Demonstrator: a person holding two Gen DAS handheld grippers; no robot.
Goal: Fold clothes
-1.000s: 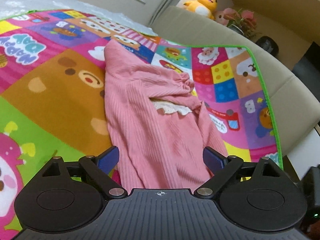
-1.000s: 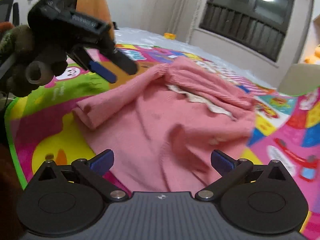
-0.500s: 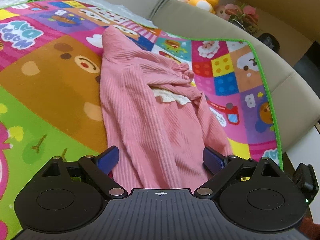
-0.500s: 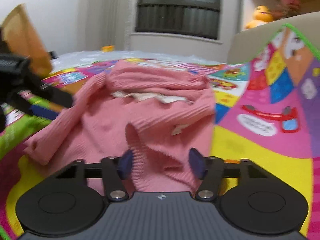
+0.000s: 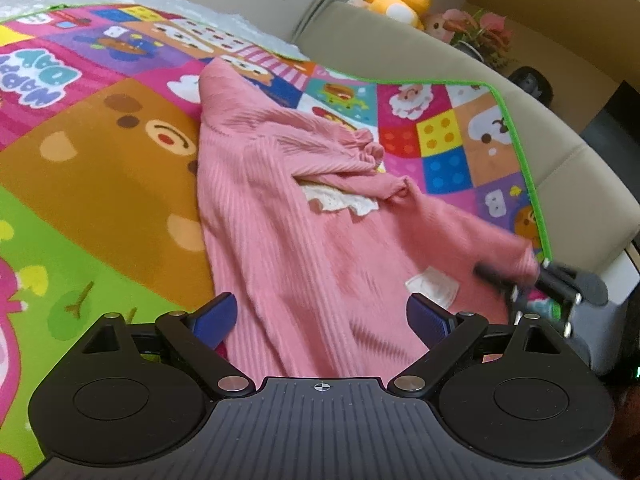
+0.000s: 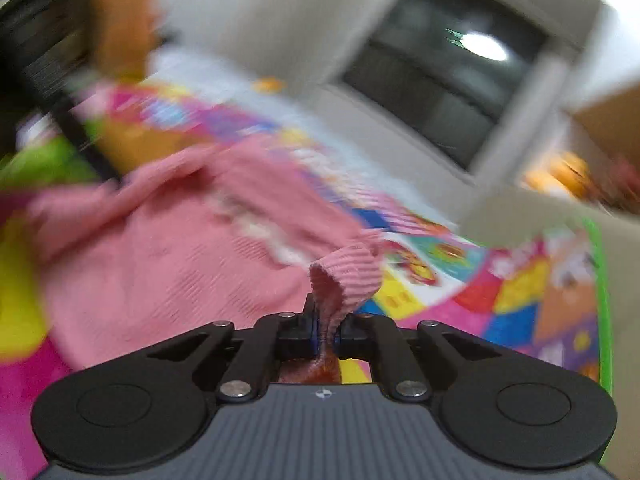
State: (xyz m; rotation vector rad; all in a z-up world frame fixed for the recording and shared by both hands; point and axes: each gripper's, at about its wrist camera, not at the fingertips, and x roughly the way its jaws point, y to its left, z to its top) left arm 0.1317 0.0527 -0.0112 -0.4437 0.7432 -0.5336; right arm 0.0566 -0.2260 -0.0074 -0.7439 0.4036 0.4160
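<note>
Ribbed pink knit sweater (image 5: pixel 288 240), matt black tool (image 5: pixel 320 320)

play mat (image 5: pixel 100 200), upside-down "HAPPY DAY" (partly cut off)

Left of sweater (image 5: pixel 288 216): bare mat (image 5: pixel 100 184), open passage | right: mat edge, then sofa back (image 5: pixel 560 152) rising as barrier | right gripper (image 5: pixel 520 280) at sweater's right corner, blocks that side | far end: wall under window (image 6: pixel 400 148).
</note>
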